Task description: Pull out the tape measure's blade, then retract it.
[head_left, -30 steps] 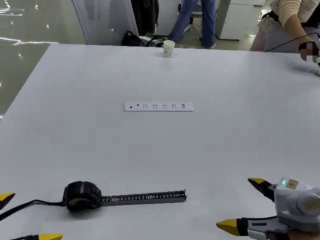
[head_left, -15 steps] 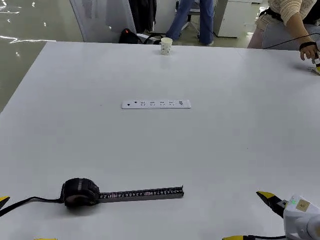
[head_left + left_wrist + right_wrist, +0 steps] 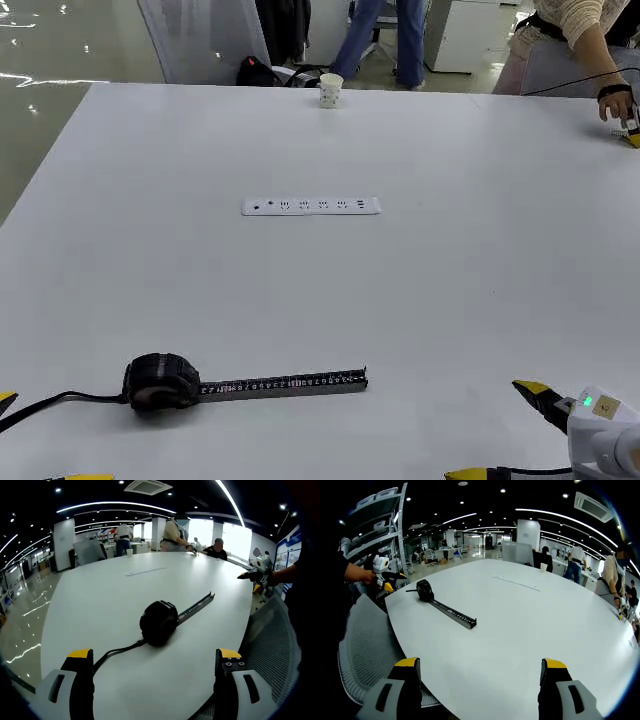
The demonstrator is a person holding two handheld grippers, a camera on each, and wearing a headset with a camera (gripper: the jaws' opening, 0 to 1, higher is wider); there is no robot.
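Tape measure [image 3: 160, 382] near-left on white table [image 3: 450, 250], blade [image 3: 285, 383] out to right; left gripper [image 3: 153, 654] & right gripper [image 3: 480, 662] both wide apart, gripping nothing, clear of it.

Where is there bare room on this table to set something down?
Bare: the band between power strip and tape measure, the right half beyond the blade, and between strip and cup. Crowded only at the near-left edge.

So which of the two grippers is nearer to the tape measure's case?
The left gripper: the tape measure's case lies ahead of its open jaws; the right gripper is farther off, past the blade's tip.
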